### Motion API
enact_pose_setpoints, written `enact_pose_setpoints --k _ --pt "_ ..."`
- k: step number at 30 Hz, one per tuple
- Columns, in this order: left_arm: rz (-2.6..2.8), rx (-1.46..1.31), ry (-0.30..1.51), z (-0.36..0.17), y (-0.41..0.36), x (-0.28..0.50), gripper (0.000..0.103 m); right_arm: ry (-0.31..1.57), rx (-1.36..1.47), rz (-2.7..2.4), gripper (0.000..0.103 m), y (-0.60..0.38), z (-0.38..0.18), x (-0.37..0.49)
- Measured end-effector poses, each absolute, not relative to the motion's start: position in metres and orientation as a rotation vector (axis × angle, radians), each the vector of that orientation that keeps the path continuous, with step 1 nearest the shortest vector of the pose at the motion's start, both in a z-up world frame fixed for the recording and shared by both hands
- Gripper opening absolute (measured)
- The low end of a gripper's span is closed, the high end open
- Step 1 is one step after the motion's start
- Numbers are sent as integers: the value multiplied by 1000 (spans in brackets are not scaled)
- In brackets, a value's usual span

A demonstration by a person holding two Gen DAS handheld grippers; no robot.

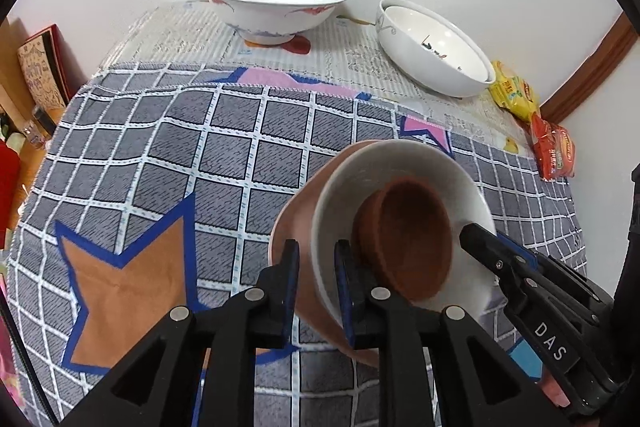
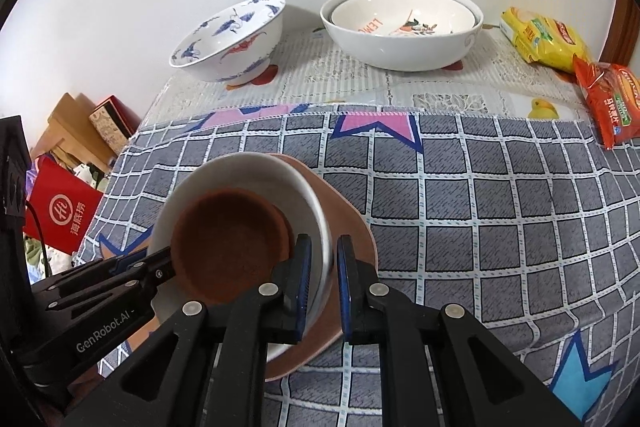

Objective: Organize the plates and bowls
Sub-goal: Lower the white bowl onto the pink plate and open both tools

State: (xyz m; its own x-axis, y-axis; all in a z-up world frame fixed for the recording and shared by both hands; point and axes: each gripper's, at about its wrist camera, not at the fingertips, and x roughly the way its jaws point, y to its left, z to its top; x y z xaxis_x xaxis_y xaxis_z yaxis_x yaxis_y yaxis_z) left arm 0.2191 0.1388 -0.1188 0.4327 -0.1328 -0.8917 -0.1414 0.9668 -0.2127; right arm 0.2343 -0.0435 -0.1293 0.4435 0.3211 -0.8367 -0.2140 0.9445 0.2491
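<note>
On the checked cloth (image 1: pixel 200 155) a pink plate (image 1: pixel 288 219) (image 2: pixel 344 219) carries a white bowl (image 1: pixel 400 163) (image 2: pixel 240 171), and a small brown bowl (image 1: pixel 408 235) (image 2: pixel 228 243) lies inside that. My left gripper (image 1: pixel 318 263) (image 2: pixel 166 263) straddles the stack's left rim, one finger outside the plate and one inside the white bowl. Its pads stand slightly apart and look just clear of the rims. My right gripper (image 2: pixel 324 263) (image 1: pixel 474 237) is on the opposite side, shut on the white bowl's rim.
By the back wall stand a blue crane-pattern bowl (image 1: pixel 276 11) (image 2: pixel 228 43) and two nested white bowls (image 1: pixel 436 55) (image 2: pixel 400 27). A yellow snack pack (image 2: pixel 544 39) and an orange one (image 2: pixel 612 99) lie at the right edge. A red bag (image 2: pixel 60 215) sits beyond the table's left edge.
</note>
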Motion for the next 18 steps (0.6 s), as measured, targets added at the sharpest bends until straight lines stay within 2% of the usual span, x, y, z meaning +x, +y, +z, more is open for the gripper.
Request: enact_pose_setpoints --k 4,9,13,16,18 --pt "8 -263 1110 -106 136 206 22 1049 103 342 13 -47 -119 221" --pt "9 -248 1090 -88 125 182 22 1002 92 334 16 -61 -94 195" --pt "6 -217 1048 -70 109 159 35 963 95 318 35 -83 -74 167" --pt "-2 -187 1004 -54 91 139 45 929 69 264 44 -100 -62 145" --pt "-3 -162 980 -46 80 125 48 917 62 217 49 -113 -57 134"
